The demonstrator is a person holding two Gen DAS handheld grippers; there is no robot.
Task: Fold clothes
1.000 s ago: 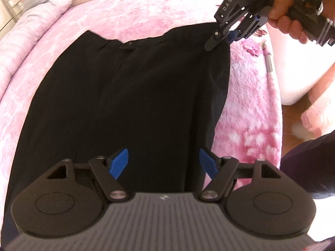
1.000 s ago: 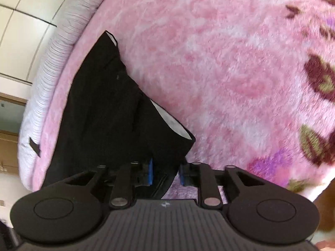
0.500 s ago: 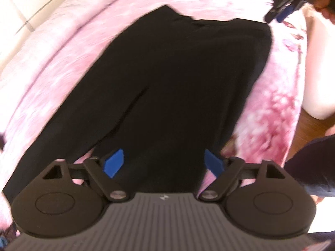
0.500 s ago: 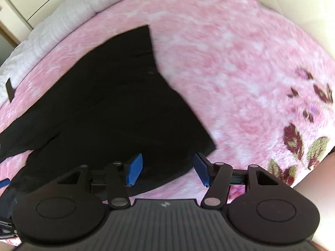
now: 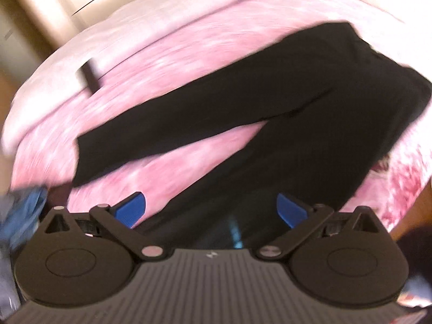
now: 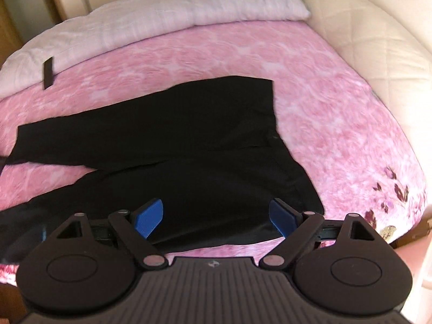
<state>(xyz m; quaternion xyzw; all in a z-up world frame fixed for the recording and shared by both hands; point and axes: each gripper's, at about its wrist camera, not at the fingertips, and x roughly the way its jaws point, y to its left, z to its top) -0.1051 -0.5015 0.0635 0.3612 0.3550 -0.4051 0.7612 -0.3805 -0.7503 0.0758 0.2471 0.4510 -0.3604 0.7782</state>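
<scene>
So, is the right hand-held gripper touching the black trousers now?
Cannot tell. In the right wrist view the open right hand-held gripper sits over the black trousers; any gap is hidden.

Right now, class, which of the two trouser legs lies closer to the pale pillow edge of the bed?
The far leg of the black trousers, ending in a squared hem on the pink blanket; the other leg runs toward the grippers.

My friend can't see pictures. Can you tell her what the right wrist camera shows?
A pair of black trousers lies spread flat on a fuzzy pink blanket covering a bed, legs stretching left and parted. The right gripper hangs open over the waist end, holding nothing. A pale quilt lies along the far side.
</scene>
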